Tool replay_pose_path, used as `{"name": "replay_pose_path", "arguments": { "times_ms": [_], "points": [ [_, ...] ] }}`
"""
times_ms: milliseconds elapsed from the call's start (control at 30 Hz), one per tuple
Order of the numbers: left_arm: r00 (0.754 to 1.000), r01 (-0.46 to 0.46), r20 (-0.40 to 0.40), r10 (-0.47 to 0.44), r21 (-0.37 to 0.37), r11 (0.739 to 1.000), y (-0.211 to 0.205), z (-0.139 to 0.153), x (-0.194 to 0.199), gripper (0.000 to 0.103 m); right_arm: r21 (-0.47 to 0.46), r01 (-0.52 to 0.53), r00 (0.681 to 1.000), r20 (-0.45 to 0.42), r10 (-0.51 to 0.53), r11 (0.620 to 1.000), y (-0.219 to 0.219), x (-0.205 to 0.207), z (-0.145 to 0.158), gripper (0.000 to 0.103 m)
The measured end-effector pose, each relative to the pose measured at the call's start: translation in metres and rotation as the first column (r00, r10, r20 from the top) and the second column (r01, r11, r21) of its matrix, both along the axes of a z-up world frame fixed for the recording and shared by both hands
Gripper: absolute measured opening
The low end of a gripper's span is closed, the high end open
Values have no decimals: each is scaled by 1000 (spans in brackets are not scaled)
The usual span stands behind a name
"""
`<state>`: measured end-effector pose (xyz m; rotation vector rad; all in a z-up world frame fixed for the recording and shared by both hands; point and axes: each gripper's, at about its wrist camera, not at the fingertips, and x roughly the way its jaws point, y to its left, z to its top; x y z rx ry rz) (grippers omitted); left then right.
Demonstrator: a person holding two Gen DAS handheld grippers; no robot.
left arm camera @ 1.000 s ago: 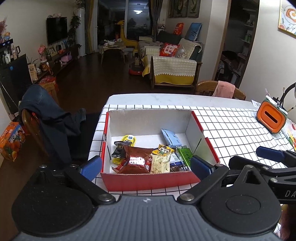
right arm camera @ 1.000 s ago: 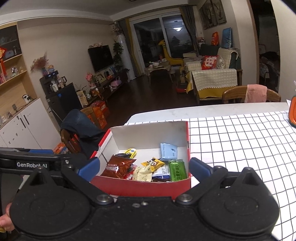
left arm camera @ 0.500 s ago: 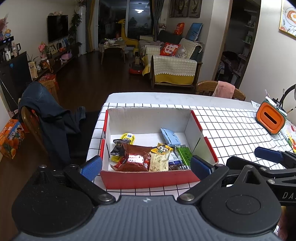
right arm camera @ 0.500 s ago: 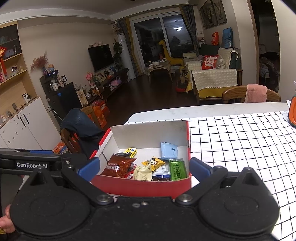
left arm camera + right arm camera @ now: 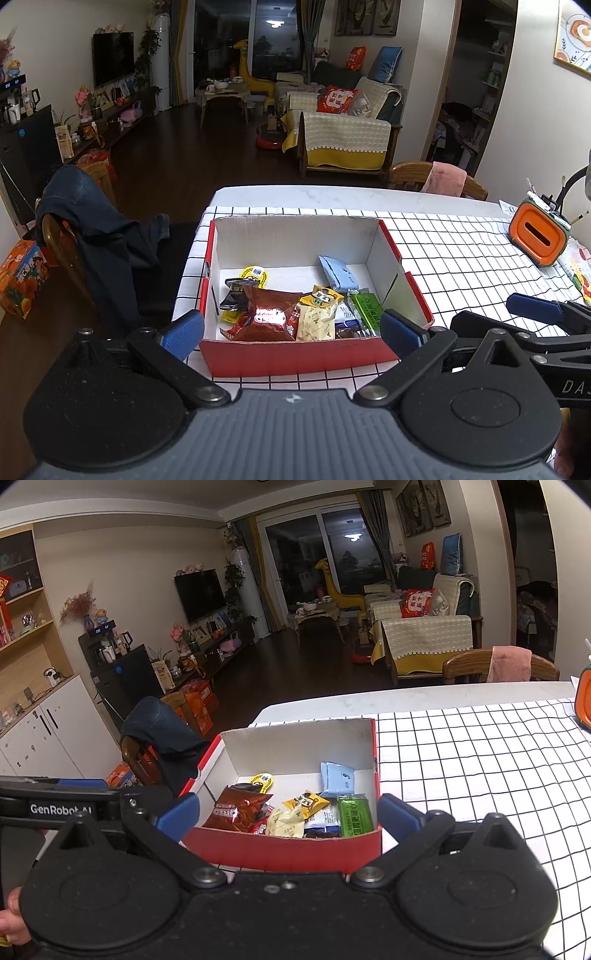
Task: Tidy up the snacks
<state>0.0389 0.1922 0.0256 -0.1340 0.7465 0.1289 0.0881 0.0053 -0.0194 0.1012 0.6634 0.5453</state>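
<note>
A red cardboard box [image 5: 295,356] with a white inside sits on the checked tablecloth. It holds several snack packets: a red-brown one [image 5: 269,314], a cream and yellow one [image 5: 317,314], a green one [image 5: 365,308], a light blue one [image 5: 338,271] and a yellow one [image 5: 255,275]. My left gripper [image 5: 291,332] hovers open just before the box's near wall, fingers spread about as wide as the box. My right gripper [image 5: 289,816] is open the same way in front of the box [image 5: 288,851], slightly to its right. Neither holds anything.
An orange holder [image 5: 537,236] with pens stands at the table's right side. A chair draped with a dark jacket [image 5: 96,236] is left of the table; a chair with a pink cloth [image 5: 443,177] is at the far edge. The checked cloth [image 5: 480,768] stretches right of the box.
The left gripper has drifted slightly back from the box. The right view is almost unchanged. Nothing was picked up or let go.
</note>
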Motion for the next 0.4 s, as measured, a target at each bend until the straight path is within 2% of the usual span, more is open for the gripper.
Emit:
{"name": "replay_pose_path", "arguments": {
  "times_ms": [400],
  "points": [
    [1000, 6, -14, -6, -14, 1000, -1, -2, -2, 102, 2, 2, 1000, -4, -2, 1000, -1, -2, -1, 103]
  ]
}}
